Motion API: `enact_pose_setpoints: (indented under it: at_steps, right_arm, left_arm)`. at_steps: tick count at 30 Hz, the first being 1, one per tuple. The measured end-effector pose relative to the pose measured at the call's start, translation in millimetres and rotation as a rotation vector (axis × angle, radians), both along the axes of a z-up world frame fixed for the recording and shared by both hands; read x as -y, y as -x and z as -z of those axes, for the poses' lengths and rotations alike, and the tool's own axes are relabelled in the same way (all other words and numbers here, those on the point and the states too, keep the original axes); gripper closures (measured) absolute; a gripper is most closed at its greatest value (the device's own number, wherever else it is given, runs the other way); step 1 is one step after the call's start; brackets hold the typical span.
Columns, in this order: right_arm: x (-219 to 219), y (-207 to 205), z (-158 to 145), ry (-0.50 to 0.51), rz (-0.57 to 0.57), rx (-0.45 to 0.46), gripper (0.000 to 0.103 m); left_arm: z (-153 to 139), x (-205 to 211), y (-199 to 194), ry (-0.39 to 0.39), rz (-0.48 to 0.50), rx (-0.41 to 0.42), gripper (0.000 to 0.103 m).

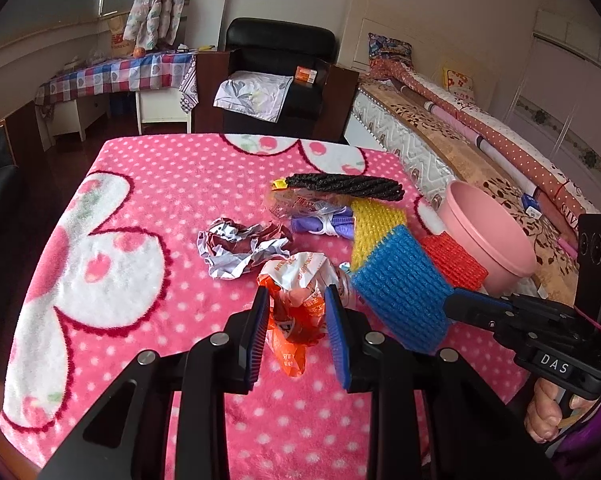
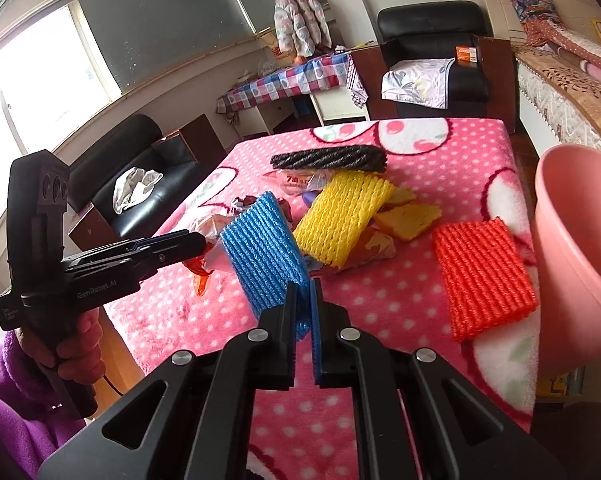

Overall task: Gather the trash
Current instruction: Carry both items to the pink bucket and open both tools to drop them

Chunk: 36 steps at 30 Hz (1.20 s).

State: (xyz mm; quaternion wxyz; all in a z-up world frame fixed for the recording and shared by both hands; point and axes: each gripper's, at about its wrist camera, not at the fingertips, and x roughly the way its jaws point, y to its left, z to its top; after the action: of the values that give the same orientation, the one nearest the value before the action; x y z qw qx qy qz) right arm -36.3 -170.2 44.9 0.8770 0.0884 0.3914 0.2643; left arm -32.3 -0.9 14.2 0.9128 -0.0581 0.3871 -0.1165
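**Two tools gripping trash above a pink blanket-covered desk**

The left tool (image 1: 296,300) is partly closed, its two blue pads pressing either side of an orange wrapper (image 1: 296,312). The wrapper is crumpled plastic, orange and white, hanging with its long axis roughly vertical and its loose tail drooping toward the desk (image 1: 120,280). It carries printed writing, too creased to read.

The right tool (image 2: 303,292) is almost fully closed, pinching the near edge of a blue foam net (image 2: 260,248). The net is lifted and tilted, its long axis running from the pads up and away to the left; its ribs run across that axis. Seen from the left wrist, the blue net (image 1: 400,296) sits just right of the wrapper.

Still lying on the desk: a yellow net (image 2: 340,216), long axis angled up to the right; a red net (image 2: 484,276), flat near the right edge; a black net (image 2: 328,158), rolled, lying crosswise at the back; crumpled paper (image 1: 240,248) left of the wrapper; a clear packet (image 2: 296,182) with red print under the black net, its characters not legible.

A pink bin (image 2: 580,240) stands at the desk's right edge, beside the red net.

Readable writing: "DAS" on the right tool's body in the left wrist view; "GenRobot.AI" on the left tool's body in the right wrist view. A hand (image 2: 76,344) in a purple sleeve holds the left tool's handle.
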Motion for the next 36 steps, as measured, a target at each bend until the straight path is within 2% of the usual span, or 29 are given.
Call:
enact_pose_setpoints:
  at_steps: [9, 18, 26, 30, 36]
  right_arm:
    - [48.4, -0.1, -33.3, -0.011, 0.137, 0.080, 0.096]
    - [134.9, -9.2, -54.6, 0.039, 0.419, 0.133, 0.096]
    - [186.3, -22.9, -39.7, 0.108, 0.558, 0.096, 0.096]
    - [207.7, -27.5, -25.1, 0.106, 0.605, 0.051, 0.096]
    - [214.9, -32.8, -6.2, 0.112, 0.622, 0.002, 0.096]
  left_arm:
    - [-32.3, 41.7, -12.0, 0.025, 0.093, 0.063, 0.076]
    - [-58.8, 116.6, -49.2, 0.047, 0.217, 0.098, 0.076]
    - [-63.8, 195.0, -88.4, 0.054, 0.295, 0.088, 0.076]
    - [-50.6, 231.8, -104.8, 0.035, 0.327, 0.051, 0.075]
    - [-26.8, 270.3, -122.1, 0.010, 0.366, 0.000, 0.075]
